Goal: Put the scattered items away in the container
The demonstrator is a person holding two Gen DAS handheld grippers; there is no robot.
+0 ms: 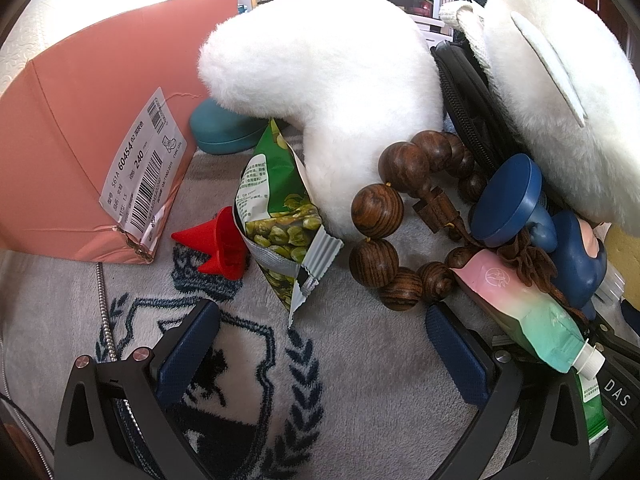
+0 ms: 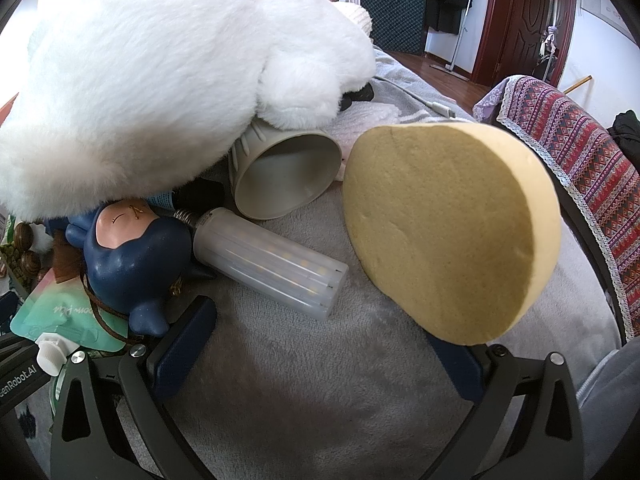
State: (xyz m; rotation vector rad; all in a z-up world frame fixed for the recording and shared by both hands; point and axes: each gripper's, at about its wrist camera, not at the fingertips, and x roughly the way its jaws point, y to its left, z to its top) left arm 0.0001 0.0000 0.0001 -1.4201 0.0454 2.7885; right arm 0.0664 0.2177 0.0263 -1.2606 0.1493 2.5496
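Observation:
My left gripper (image 1: 320, 312) is open just above the grey blanket (image 1: 360, 380), with nothing between its fingers. Ahead of it lie a green pea snack bag (image 1: 280, 216), a red cone-shaped piece (image 1: 218, 242) and a wooden bead bracelet (image 1: 400, 208). The pink cardboard box (image 1: 92, 128) stands at the left. A big white plush toy (image 1: 332, 80) covers the back. My right gripper (image 2: 324, 320) is open too. A yellow sponge disc (image 2: 448, 232) leans against its right finger; a white LED bulb (image 2: 272, 266) and a blue figurine (image 2: 136, 256) lie by its left finger.
A teal case (image 1: 220, 132) sits under the plush by the box. A beige cup (image 2: 284, 176) lies on its side behind the bulb. A pink-green pouch (image 1: 528, 312) and a black zip bag (image 1: 468, 100) crowd the right. A patterned cloth (image 2: 580, 152) hangs at far right.

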